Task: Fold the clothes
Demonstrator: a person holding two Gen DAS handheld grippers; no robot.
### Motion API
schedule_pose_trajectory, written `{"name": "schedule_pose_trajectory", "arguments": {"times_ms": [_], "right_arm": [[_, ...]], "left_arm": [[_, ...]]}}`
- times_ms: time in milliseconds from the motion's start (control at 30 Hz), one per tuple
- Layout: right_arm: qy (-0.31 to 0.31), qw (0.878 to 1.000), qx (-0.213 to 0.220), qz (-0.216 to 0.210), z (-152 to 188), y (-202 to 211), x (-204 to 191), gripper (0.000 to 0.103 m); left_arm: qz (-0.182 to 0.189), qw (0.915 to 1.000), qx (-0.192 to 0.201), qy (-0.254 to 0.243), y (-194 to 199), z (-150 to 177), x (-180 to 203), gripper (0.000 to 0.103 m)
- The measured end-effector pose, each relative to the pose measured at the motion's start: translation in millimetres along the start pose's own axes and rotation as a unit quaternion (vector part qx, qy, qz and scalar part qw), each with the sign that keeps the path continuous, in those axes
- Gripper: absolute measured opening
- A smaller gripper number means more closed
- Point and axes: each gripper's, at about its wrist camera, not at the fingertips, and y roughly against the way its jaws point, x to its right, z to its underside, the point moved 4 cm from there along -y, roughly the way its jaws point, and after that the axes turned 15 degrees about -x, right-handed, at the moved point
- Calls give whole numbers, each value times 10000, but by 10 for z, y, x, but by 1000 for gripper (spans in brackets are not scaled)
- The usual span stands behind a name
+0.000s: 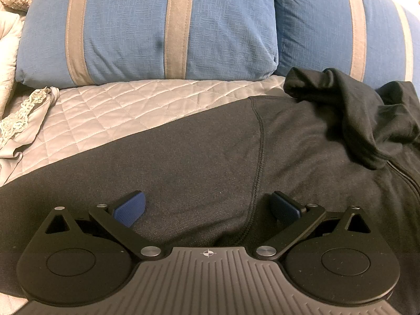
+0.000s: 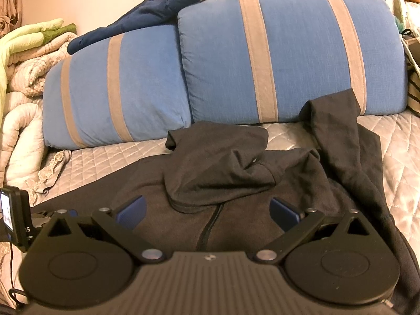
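Two tools: both over the same dark garment, neither gripping anything
Left tool: blue pads spread wide, hovering above the flat grey cloth, a curved seam running between the pads
Right tool: pads spread wide as well, the zip line lying between them
Hoodie: dark grey, zip-front, spread on the bed near the tools, front side up
Hood: bunched and folded down onto the chest, just beyond the right tool
Sleeve: on the right, its far end lifted against a pillow
Bedspread: pale, diamond-quilted, bare to the left of the hoodie
Pillows: two, blue with tan stripes, side by side at the far edge
Navy garment: draped over the left pillow's top
Blankets: heaped at far left
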Motion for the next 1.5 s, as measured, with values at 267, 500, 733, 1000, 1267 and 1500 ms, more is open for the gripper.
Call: {"name": "schedule_pose_trajectory", "arguments": {"times_ms": [267, 500, 733, 1000, 1267, 1500], "right_arm": [[-23, 10000, -15, 39, 5, -22, 9, 103], [-27, 9999, -65, 157, 16, -67, 17, 103], [6, 9997, -99, 215, 23, -95, 8, 103], [74, 9995, -33, 307, 25, -101, -20, 103], [270, 9980, 471, 319, -10, 45, -52, 103], [239, 9973, 688, 133, -138, 198, -32, 103]], "left_arm": [[3, 10000, 1, -2, -2, 2, 0, 103], [-7, 10000, 7, -14, -6, 2, 4, 103], [-9, 10000, 0, -30, -8, -5, 5, 103], [58, 10000, -11, 0, -6, -10, -13, 103], [386, 9972, -6, -635, 291, 63, -3, 102], [-350, 9919, 1059, -606, 1304, -123, -27, 103]]}}
